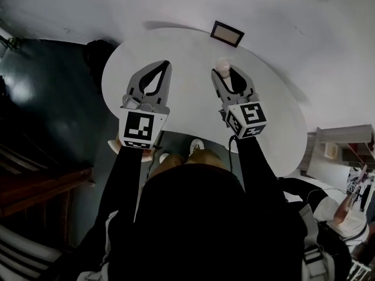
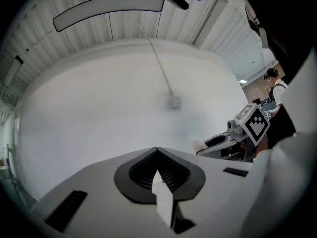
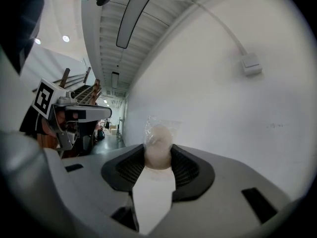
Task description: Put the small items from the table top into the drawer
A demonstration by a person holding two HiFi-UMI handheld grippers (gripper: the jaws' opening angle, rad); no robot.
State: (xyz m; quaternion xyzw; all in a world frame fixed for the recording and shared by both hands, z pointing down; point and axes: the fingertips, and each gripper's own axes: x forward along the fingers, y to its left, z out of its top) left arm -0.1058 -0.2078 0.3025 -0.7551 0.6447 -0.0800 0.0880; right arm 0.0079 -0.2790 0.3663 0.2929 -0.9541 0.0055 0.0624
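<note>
Both grippers hang above the round white table (image 1: 193,57), pointing at the white wall. My right gripper (image 1: 224,70) is shut on a small pale pink round item wrapped in clear plastic (image 1: 222,68). In the right gripper view that item (image 3: 158,145) sits squeezed between the dark pads at the jaw tips of the right gripper (image 3: 158,155). My left gripper (image 1: 168,65) is shut with nothing in it; in its own view the left gripper (image 2: 157,150) shows its tips meeting. From there the right gripper (image 2: 225,142) and the wrapped item (image 2: 198,144) appear at the right.
A small dark-framed rectangular box (image 1: 227,34) lies at the table's far edge by the wall. A cable runs down the wall to a white socket (image 2: 175,102). Dark floor and wooden stairs (image 1: 35,174) lie to the left. A person (image 2: 272,83) stands far off at the right.
</note>
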